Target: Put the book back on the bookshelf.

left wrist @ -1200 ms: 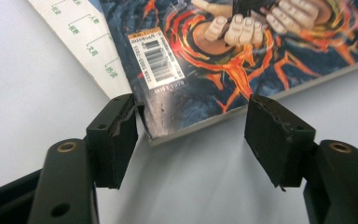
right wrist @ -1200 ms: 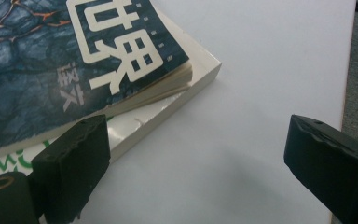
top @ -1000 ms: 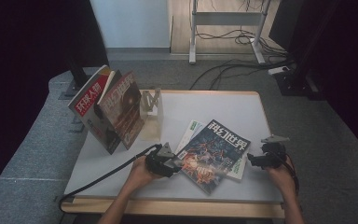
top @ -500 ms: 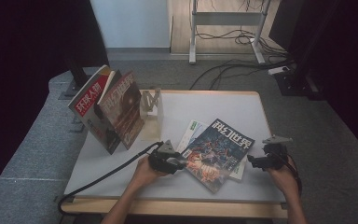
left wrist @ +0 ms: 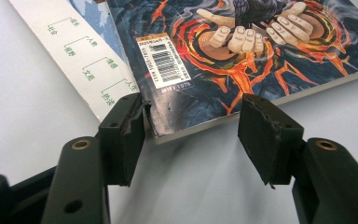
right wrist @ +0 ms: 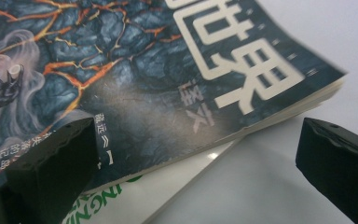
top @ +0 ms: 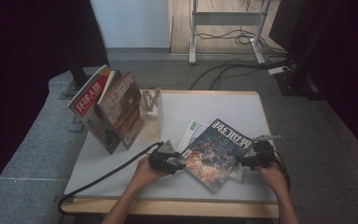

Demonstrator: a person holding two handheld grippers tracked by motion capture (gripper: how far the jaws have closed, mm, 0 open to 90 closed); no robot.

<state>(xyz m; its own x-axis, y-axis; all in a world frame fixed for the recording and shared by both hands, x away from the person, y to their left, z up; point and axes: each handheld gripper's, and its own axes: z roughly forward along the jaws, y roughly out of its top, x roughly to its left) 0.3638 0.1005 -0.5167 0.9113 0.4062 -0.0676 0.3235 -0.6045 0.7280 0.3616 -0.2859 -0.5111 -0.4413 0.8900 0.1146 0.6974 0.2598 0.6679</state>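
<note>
A dark blue magazine (top: 219, 147) with orange cracks and white title characters lies flat on the white table (top: 223, 105). It partly covers a white and green magazine (top: 192, 130). My left gripper (top: 181, 164) is at its near left corner. In the left gripper view that gripper (left wrist: 193, 126) is open, with the magazine's (left wrist: 242, 56) barcode corner between the jaws and unpressed. My right gripper (top: 240, 163) is at the right edge. In the right gripper view it (right wrist: 196, 140) stands wide open and has just been opening, with the magazine's (right wrist: 135, 70) edge between the jaws.
At the table's left, a red magazine (top: 91, 100) and a brown one (top: 123, 109) stand upright beside a clear stand (top: 151, 109). The left gripper's cable (top: 102, 179) runs to the wooden front edge (top: 168, 207). Cables lie on the floor behind.
My right gripper has shifted a little to the left, closer to the dark magazine's right edge. The left gripper and both flat magazines have stayed in place.
</note>
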